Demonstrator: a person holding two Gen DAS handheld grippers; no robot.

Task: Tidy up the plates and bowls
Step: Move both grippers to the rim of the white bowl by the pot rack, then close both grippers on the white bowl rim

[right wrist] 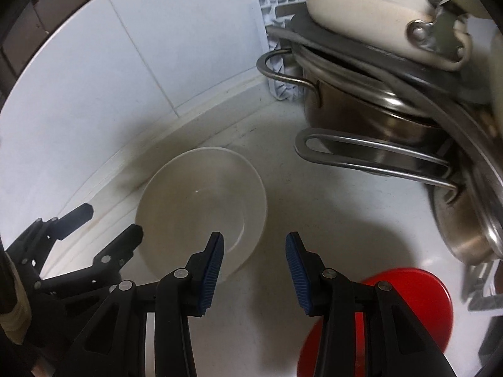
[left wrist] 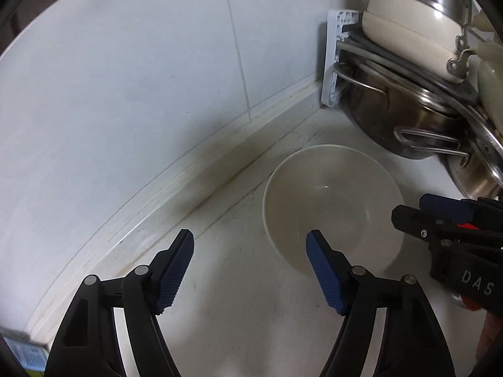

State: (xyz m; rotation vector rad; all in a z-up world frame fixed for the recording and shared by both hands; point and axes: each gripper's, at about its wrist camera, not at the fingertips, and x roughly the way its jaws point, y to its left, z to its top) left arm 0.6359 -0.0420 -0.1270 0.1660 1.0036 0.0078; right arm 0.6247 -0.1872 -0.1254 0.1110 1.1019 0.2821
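Note:
A cream bowl (left wrist: 333, 201) stands upright on the white counter near the tiled wall; it also shows in the right wrist view (right wrist: 201, 207). My left gripper (left wrist: 250, 238) is open, its right finger over the bowl's near rim and its left finger over bare counter. My right gripper (right wrist: 254, 243) is open just right of the bowl, with its left fingertip at the bowl's edge. A red plate (right wrist: 408, 308) lies on the counter under the right gripper's right finger. Each gripper shows in the other's view: the right gripper (left wrist: 440, 220), the left gripper (right wrist: 103, 220).
Stacked steel pots (right wrist: 377, 119) with handles and a cream pan (right wrist: 371, 19) crowd the right corner, next to a white plastic rack end (left wrist: 334, 59). The tiled wall (left wrist: 157, 78) runs along the left. A blue-and-white box (left wrist: 25, 355) sits at the lower left edge.

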